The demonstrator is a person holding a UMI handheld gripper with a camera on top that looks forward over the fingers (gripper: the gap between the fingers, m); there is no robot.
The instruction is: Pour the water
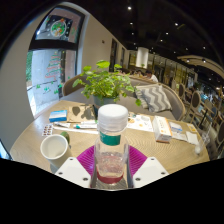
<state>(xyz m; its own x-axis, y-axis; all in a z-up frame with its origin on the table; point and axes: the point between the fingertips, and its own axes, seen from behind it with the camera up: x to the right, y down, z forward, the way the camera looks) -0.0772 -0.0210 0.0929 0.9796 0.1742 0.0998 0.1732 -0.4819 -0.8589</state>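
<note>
Because the bottle (111, 140) still wears its white cap, any tilt toward the white cup (53, 147) would pour nothing, and a loose grip could let the bottle twist or slip as it is tipped. The jaws are closed narrowly on the bottle's lower body, the pink pads (87, 158) pressing it from both sides, so the gripper (111, 165) holds it upright between the fingers. It sits near the front edge of the round surface (160, 148), with the cup close beside it and a potted plant (105, 82) beyond at the middle. The gripper appears level, pointing across the surface, with no tilt begun.
</note>
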